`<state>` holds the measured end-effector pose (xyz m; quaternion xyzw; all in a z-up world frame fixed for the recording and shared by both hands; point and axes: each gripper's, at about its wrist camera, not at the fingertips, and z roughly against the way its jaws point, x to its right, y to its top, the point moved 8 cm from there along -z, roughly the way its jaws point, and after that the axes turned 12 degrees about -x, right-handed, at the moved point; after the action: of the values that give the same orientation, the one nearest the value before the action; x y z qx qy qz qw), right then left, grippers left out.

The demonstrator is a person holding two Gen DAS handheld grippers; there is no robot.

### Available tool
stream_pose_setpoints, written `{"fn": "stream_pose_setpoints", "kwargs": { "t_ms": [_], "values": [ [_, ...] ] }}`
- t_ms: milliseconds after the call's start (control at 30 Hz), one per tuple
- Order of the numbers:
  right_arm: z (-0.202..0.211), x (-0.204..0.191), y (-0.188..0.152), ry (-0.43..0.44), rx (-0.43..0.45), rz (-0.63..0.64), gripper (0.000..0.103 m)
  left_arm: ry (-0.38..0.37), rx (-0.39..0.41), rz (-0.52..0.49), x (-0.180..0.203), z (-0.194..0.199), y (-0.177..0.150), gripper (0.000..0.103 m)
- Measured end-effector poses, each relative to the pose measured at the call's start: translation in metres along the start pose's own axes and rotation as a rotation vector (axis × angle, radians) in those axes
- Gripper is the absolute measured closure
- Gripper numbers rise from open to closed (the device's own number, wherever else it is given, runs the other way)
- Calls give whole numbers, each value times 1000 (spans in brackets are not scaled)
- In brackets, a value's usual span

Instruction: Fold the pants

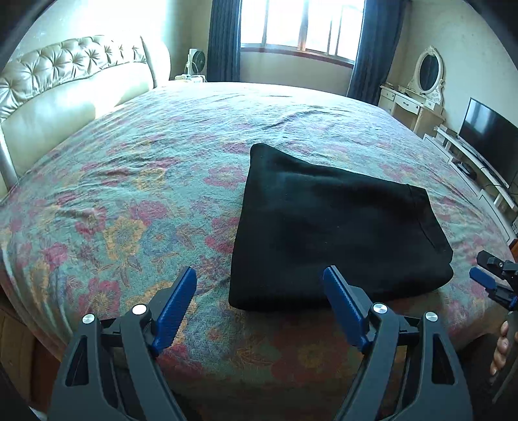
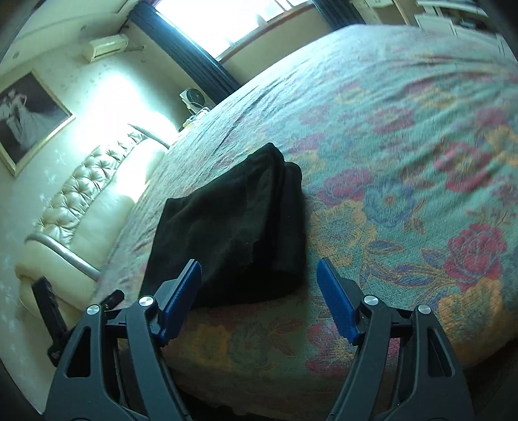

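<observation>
- Black pants point(image 1: 336, 233) lie folded on the floral bedspread point(image 1: 136, 200).
- Left gripper point(image 1: 260, 285) and right gripper point(image 2: 259, 275) hover near the pants, jaws spread wide and empty.

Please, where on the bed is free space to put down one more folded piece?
Free bedspread lies between the folded black pants and the headboard, and beyond the pants toward the window. The near bed edge is tight: pants and both open grippers.
</observation>
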<state>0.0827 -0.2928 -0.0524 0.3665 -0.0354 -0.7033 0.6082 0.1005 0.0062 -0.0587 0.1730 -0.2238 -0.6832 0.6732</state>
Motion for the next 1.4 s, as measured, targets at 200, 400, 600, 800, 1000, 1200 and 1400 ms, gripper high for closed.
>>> {"fn": "stream_pose_setpoints", "kwargs": {
  "t_ms": [200,400,600,800,1000,1200,1400],
  "values": [
    [-3,-41,-30,-202,49,222,19,138,0,0,-2,-3,-21,24],
    [-7,-54,-43,-246,52,285,19,141,44,27,-6,4,-28,24],
    [-10,-54,-48,-254,43,282,19,130,26,-39,8,-1,-31,24],
    [-8,-51,-48,-260,52,272,19,128,20,-53,12,-4,-34,24],
    [-10,-47,-48,-252,42,259,18,123,15,-34,11,-5,-35,24],
    [-12,-47,-48,-253,35,257,18,121,9,-45,14,-7,-36,24],
    [-13,-46,-50,-252,28,256,18,117,0,-41,14,-8,-37,24]
  ]
}}
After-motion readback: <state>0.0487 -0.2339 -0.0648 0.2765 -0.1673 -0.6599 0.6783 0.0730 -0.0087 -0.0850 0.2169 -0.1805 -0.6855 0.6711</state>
